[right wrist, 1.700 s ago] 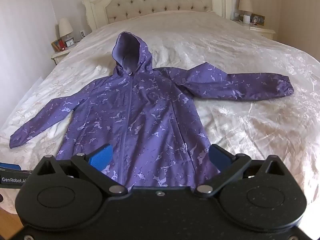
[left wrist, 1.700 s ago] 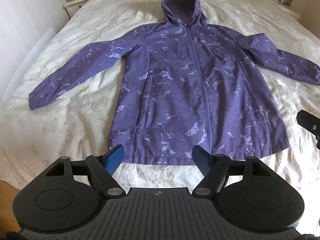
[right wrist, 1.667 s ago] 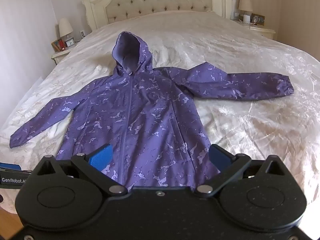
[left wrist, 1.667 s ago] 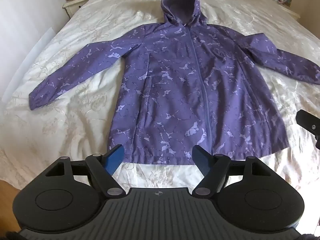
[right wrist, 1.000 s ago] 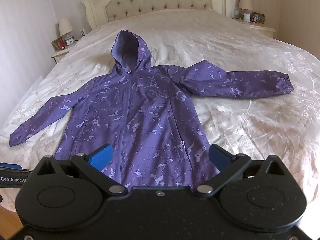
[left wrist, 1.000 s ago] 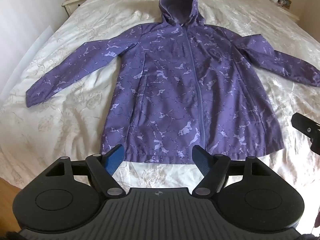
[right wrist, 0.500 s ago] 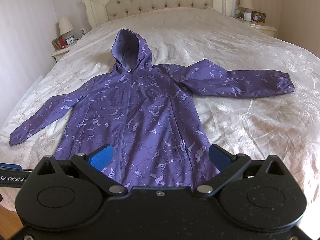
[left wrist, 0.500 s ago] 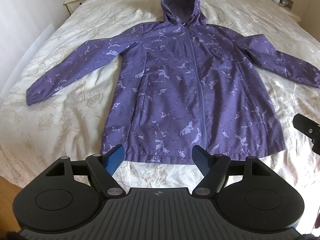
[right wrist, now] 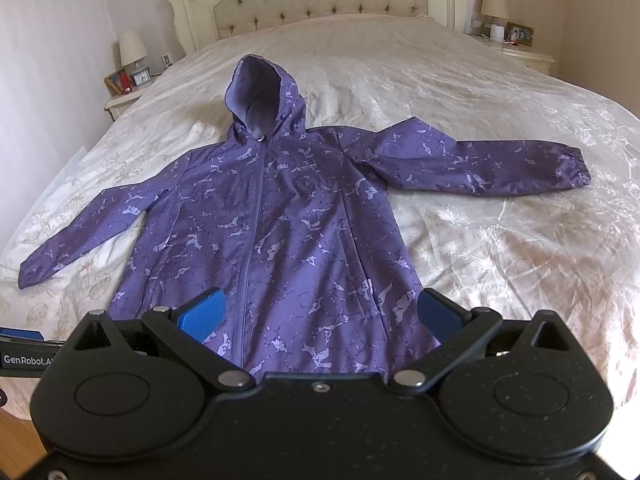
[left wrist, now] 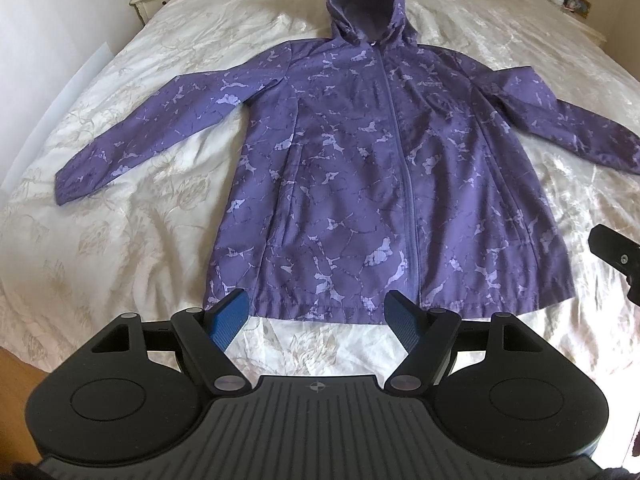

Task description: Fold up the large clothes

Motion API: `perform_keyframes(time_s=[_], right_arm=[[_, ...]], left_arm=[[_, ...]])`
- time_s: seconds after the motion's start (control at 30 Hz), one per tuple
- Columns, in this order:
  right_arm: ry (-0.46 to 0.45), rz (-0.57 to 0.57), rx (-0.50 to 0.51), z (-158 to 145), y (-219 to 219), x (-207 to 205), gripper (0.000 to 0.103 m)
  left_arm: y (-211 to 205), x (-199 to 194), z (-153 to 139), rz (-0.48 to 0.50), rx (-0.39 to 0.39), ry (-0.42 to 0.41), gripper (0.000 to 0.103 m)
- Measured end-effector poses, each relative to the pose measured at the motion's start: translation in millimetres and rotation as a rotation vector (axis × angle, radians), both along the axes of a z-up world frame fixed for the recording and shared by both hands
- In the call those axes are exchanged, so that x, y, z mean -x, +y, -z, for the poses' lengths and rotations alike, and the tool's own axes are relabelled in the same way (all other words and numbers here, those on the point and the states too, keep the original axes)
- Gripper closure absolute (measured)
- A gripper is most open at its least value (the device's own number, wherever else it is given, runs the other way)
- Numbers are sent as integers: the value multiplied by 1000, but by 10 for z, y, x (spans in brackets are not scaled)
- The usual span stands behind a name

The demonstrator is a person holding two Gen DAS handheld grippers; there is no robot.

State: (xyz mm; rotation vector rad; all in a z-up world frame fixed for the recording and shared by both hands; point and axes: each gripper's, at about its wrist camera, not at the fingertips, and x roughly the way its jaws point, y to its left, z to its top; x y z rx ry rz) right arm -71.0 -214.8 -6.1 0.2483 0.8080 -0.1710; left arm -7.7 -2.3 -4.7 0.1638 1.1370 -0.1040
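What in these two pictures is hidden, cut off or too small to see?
- Jacket hem: right wrist view, hidden behind the right gripper.
- Its right-hand sleeve cuff: left wrist view, cut by the picture edge.
- Chest logo: both views, too small to read.
- Nightstand items: too small.

Purple jacket (left wrist: 360, 168) with pale lilac blotches; cream floral bedspread (left wrist: 120, 208); blue-padded claws.

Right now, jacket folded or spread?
Spread. The jacket lies flat on the bed, zipped, both sleeves out sideways, hood extended. No folds made.
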Motion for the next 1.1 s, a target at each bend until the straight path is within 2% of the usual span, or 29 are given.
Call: perform_keyframes(time_s=[0.6, 1.1], right_arm=[[-10, -9, -2, -20, -8, 31, 1], [-29, -60, -19, -42, -118, 82, 1]], left_arm=[[-24, 48, 3, -1, -6, 2, 29], [-134, 191, -20, -37, -10, 7, 29]])
